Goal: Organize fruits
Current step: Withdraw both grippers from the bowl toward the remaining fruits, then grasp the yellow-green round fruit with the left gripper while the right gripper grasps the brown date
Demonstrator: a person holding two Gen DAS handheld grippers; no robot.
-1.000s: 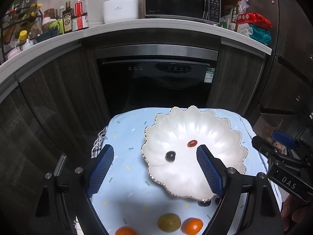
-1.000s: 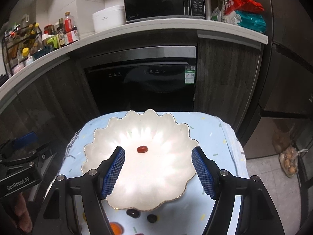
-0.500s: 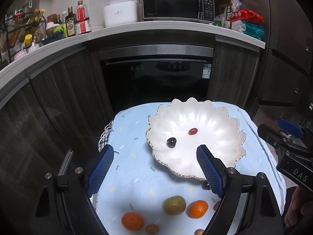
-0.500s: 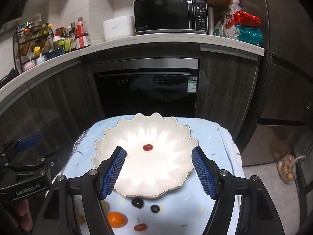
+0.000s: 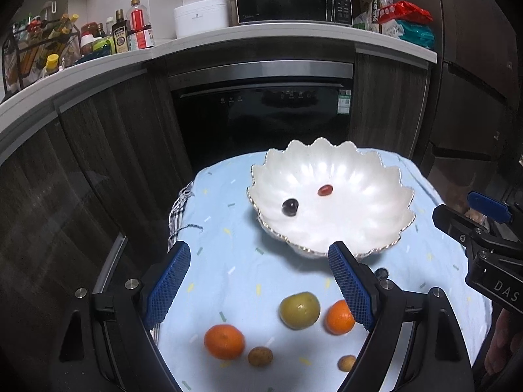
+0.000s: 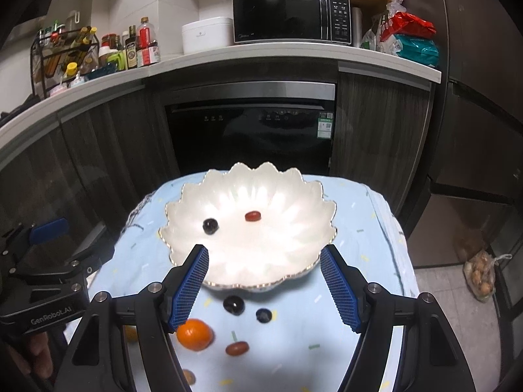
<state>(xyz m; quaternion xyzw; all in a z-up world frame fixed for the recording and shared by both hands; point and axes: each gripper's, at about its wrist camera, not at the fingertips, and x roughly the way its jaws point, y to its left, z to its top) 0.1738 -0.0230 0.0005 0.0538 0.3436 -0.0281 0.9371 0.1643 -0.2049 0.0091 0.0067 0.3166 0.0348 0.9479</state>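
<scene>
The left gripper (image 5: 260, 281) points forward and downward, its blue-padded jaws standing wide apart with nothing clamped between them. The right gripper (image 6: 264, 285) tilts down the same way, jaws also parted and empty. Each gripper shows at the edge of the other's view, with a hand (image 6: 39, 357) wrapped around the left one's handle

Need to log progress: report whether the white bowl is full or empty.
Nearly empty: the white bowl holds only a dark grape and a red fruit.
</scene>
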